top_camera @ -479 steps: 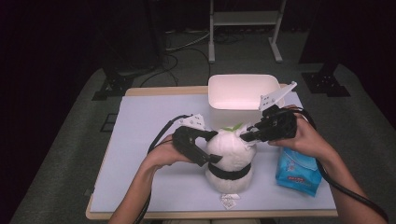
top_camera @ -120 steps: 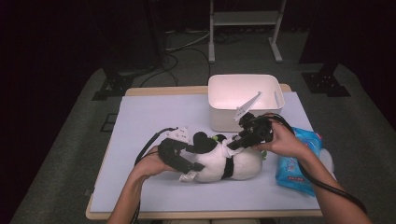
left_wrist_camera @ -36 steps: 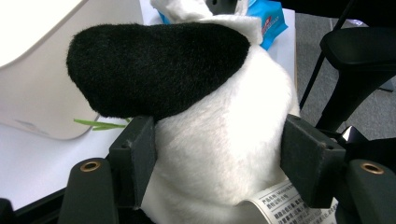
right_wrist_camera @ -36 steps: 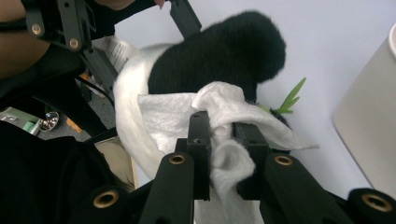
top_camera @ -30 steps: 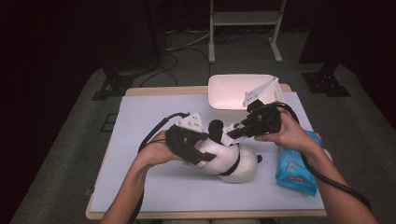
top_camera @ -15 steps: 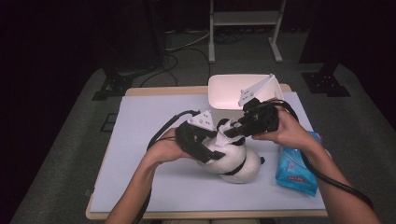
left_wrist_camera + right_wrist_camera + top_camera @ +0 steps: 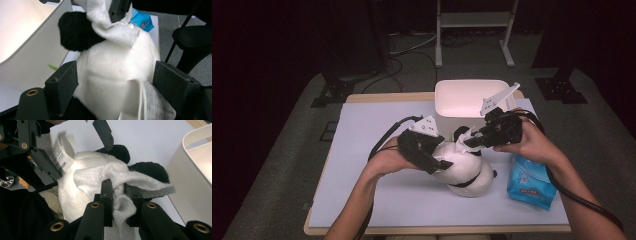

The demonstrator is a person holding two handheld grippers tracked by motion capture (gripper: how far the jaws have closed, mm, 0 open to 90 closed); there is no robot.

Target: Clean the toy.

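My table (image 7: 362,150) (pale top, wooden edge) carries the plush panda (image 7: 467,172), a white bin (image 7: 462,97) and a blue packet (image 7: 529,182).

The panda toy (image 7: 467,167) is fluffy black-and-white plush, the wipe (image 7: 120,178) soft matt cloth, the bin (image 7: 462,97) smooth plastic, the packet (image 7: 529,182) glossy film.

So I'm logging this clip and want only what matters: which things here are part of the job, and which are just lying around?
In the job:
- plush panda
- white wipe, pinched in the right gripper
- left gripper, jaws just opening, astride the panda's body

Lying about:
- white bin
- blue wipes pack
- panda's sewn-in label
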